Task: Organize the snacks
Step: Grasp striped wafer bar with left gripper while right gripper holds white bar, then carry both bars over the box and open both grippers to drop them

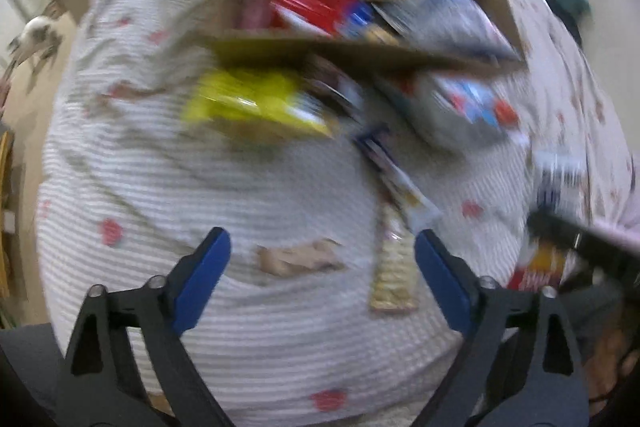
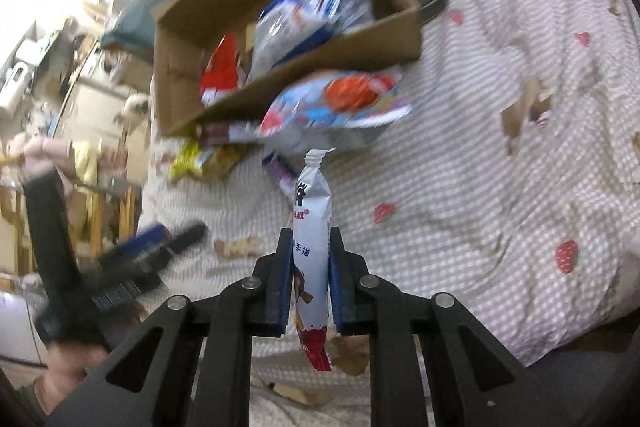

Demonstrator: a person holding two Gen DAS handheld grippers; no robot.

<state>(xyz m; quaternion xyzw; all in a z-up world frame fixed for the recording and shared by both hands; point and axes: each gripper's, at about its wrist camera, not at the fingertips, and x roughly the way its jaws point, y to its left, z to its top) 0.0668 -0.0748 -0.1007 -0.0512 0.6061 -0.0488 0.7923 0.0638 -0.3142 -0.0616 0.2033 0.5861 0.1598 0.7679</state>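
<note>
In the right wrist view my right gripper (image 2: 310, 239) is shut on a slim white and red stick packet (image 2: 312, 223) that stands upright between the pads, above the quilt. A cardboard box (image 2: 320, 67) with several snack bags in it lies beyond. My left gripper (image 1: 322, 251) is open above the quilt, with nothing between its pads. A thin beige snack packet (image 1: 394, 267) lies on the quilt just inside its right finger (image 1: 436, 267). A yellow bag (image 1: 256, 99), a blue and white bag (image 1: 468, 103) and a purple-white stick (image 1: 384, 163) lie in front of the box (image 1: 360, 55).
The snacks rest on a white strawberry-print quilt (image 1: 200, 187) on a bed. The right gripper's dark body (image 1: 580, 243) shows at the right edge of the left wrist view. Cluttered shelves and furniture (image 2: 60, 67) stand left of the bed. Both views are motion-blurred.
</note>
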